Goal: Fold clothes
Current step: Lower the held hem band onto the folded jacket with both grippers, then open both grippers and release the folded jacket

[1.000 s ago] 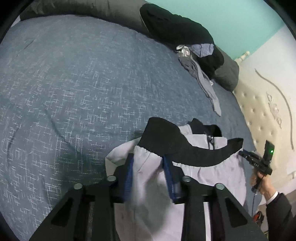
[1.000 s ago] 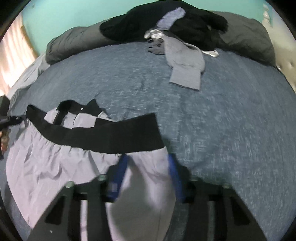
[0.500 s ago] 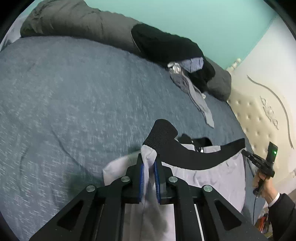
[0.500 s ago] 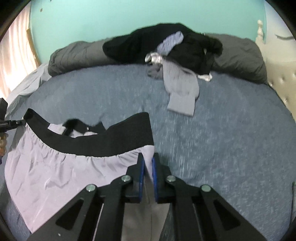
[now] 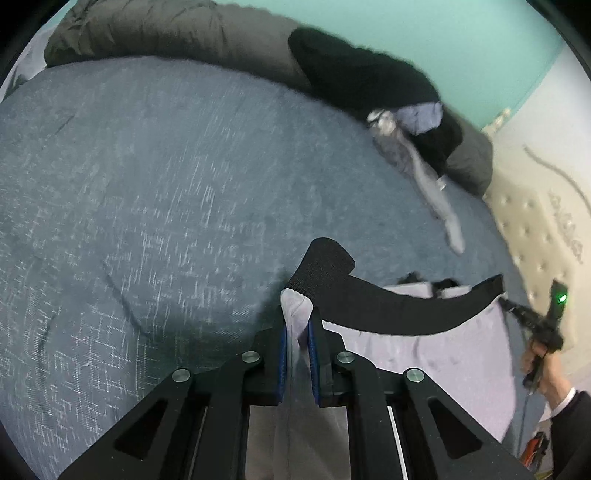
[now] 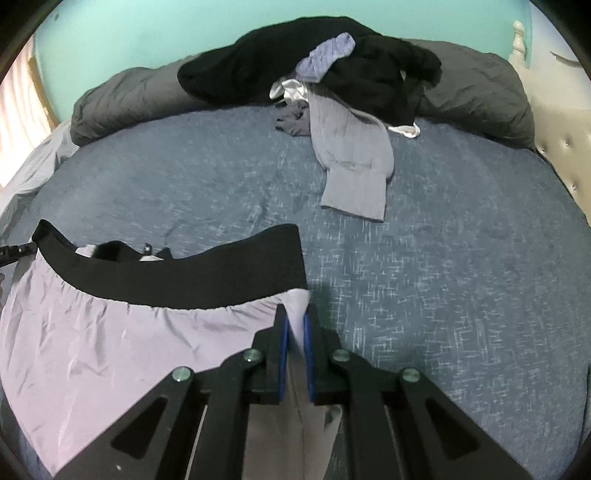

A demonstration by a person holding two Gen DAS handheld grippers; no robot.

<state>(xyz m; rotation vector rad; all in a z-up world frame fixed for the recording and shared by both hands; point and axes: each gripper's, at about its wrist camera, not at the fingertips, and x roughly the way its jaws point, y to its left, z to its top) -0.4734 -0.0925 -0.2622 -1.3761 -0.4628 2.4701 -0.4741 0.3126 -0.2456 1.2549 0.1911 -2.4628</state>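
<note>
Left wrist view: our left gripper (image 5: 298, 328) is clenched on a fold of the pale lilac garment (image 5: 458, 354), just under its black waistband (image 5: 391, 310). A second ago these jaws stood wide apart with the cloth loose between them; half a second ago they had already closed, and they remain pinched. The waistband corner now curls up beyond the fingertips, and the band runs taut across to our right hand (image 5: 543, 365), which shows at the far right edge holding the other tool.

In the right wrist view, our right gripper (image 6: 295, 328) is likewise clamped on the lilac cloth at the opposite end of the waistband (image 6: 192, 273). A second ago it too was open around the fabric. The garment (image 6: 110, 339) hangs spread between the two grips, over the near part of the blue bedcover (image 6: 443, 258), and the band looks straighter than it did before.

We can read no writing or brand anywhere; only a green light glows on the right tool in the left wrist view.

Farther back, a heap of dark and grey clothes (image 6: 332, 81) lies against a grey pillow (image 6: 480, 85) by the teal wall (image 6: 129, 33); it has not shifted.
</note>
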